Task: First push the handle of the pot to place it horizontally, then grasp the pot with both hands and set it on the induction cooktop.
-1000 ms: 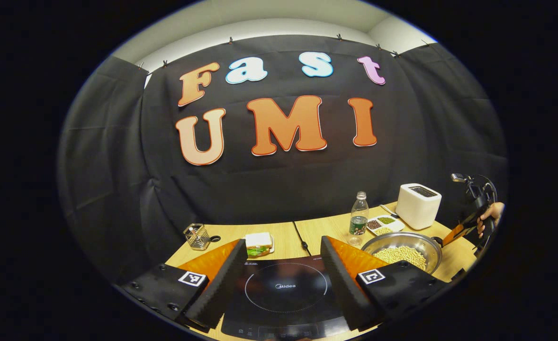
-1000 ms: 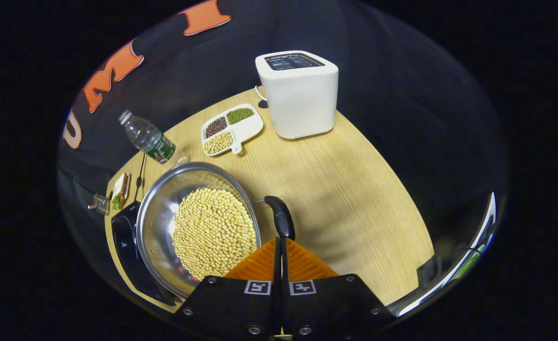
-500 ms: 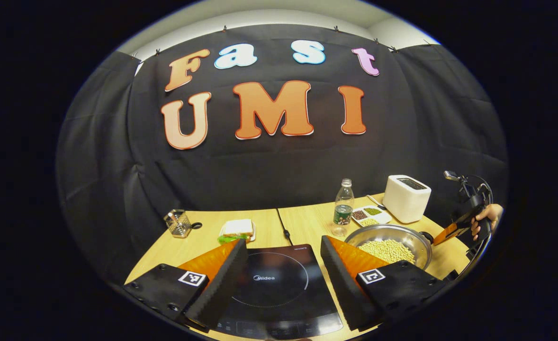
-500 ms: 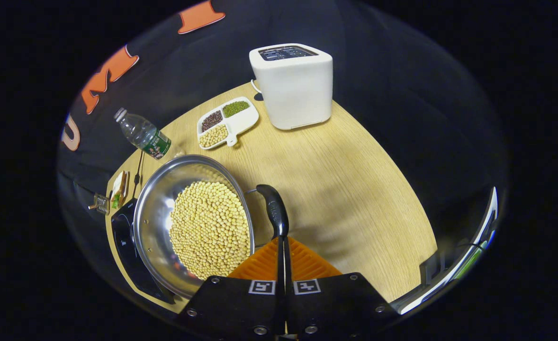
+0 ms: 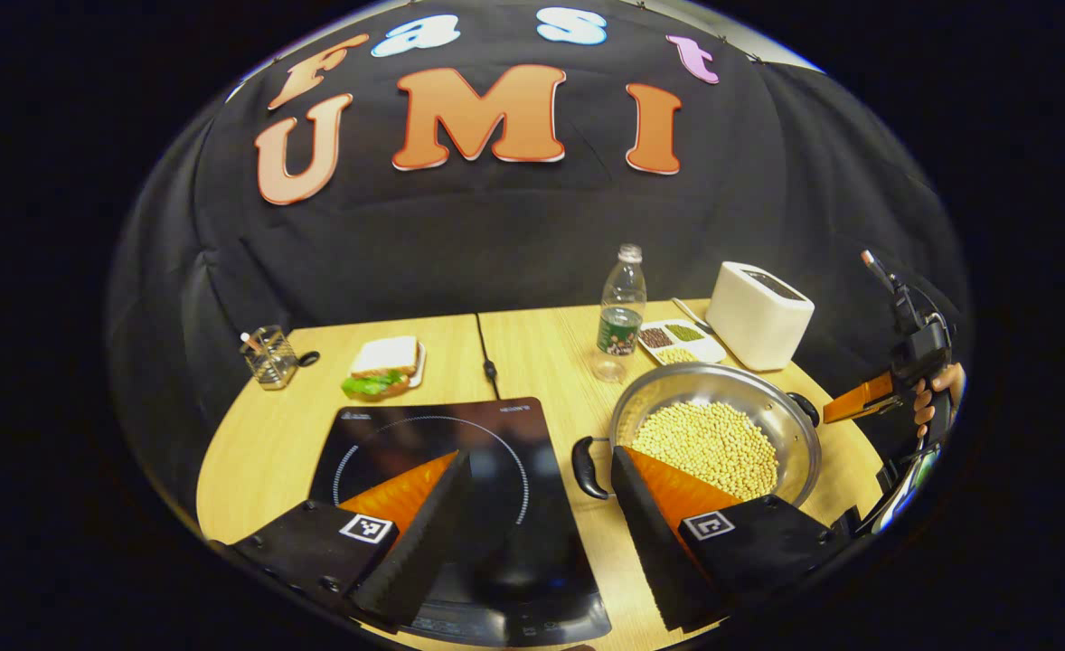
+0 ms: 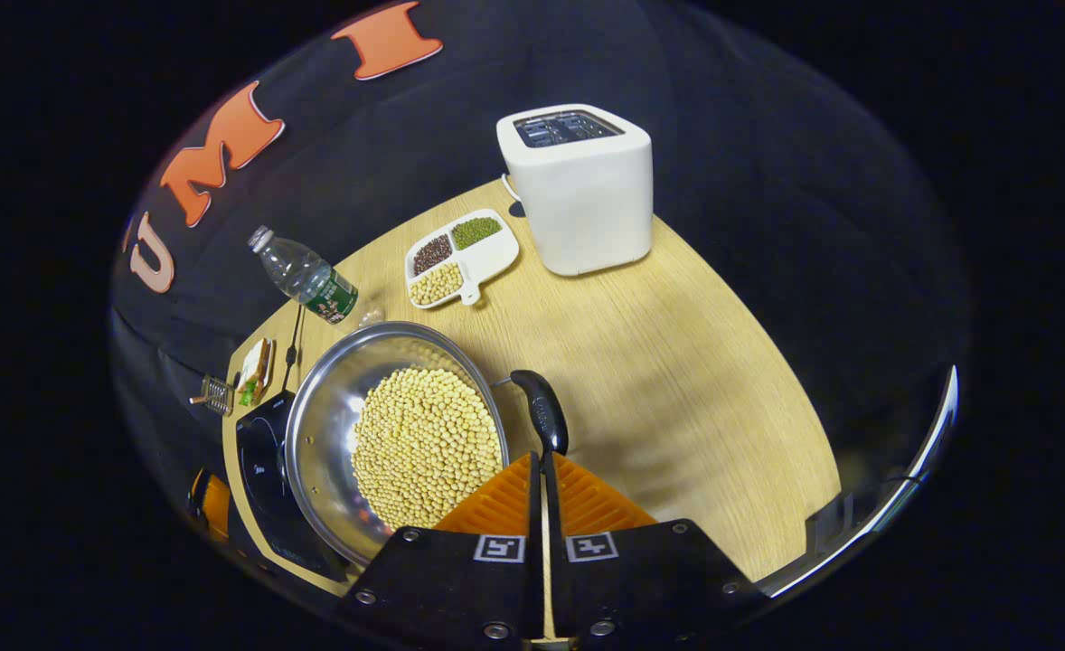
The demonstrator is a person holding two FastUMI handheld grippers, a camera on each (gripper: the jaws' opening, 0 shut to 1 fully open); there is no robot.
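Two grippers are seen over a wooden table [image 6: 677, 362]. The left gripper [image 5: 532, 470] is spread wide with nothing held between its fingers, and it hangs above the induction cooktop [image 5: 379, 443] and the table edge beside it. The pot [image 5: 713, 438], full of pale beans [image 5: 709, 448], is set on the table just to the right of the cooktop, not on it. One black handle [image 5: 587, 467] of the pot is found between the left gripper's fingers, near the right one, but whether it is touched cannot be told. In the right gripper view, the right gripper [image 6: 545, 466] is pressed closed with no gap seen, and its tips are placed right at the end of the pot's other handle [image 6: 543, 420]; nothing is held between the fingers. Behind the pot, a water bottle [image 5: 621, 307], a small tray of beans [image 6: 460, 258] and a white toaster [image 6: 582, 190] are stood. A sandwich [image 5: 383, 366] and a small glass holder [image 5: 270, 357] are seen at the far left.
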